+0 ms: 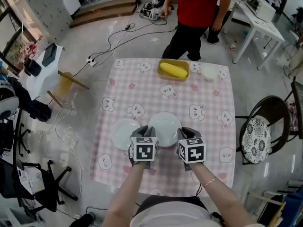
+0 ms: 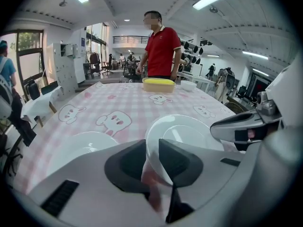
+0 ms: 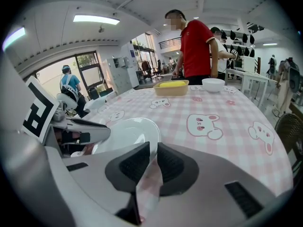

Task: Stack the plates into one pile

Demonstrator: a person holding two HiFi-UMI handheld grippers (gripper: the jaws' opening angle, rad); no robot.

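Two white plates lie on the pink checked tablecloth (image 1: 142,93). The smaller plate (image 1: 124,132) (image 2: 83,144) lies flat at the left. The larger plate (image 1: 164,126) (image 2: 189,134) (image 3: 124,137) is just to its right, held between both grippers at its near rim. My left gripper (image 1: 148,131) (image 2: 151,148) is shut on the plate's near-left rim, with one jaw outside the rim and one inside. On the near-right rim my right gripper (image 1: 185,131) (image 3: 152,155) is shut the same way. Whether the larger plate touches the cloth I cannot tell.
A yellow tray (image 1: 173,70) with a yellow object and a white bowl (image 1: 208,72) stand at the table's far edge. A person in a red shirt (image 1: 196,8) stands behind it. A cushioned chair (image 1: 256,140) is to the right. Cables lie on the floor at the left.
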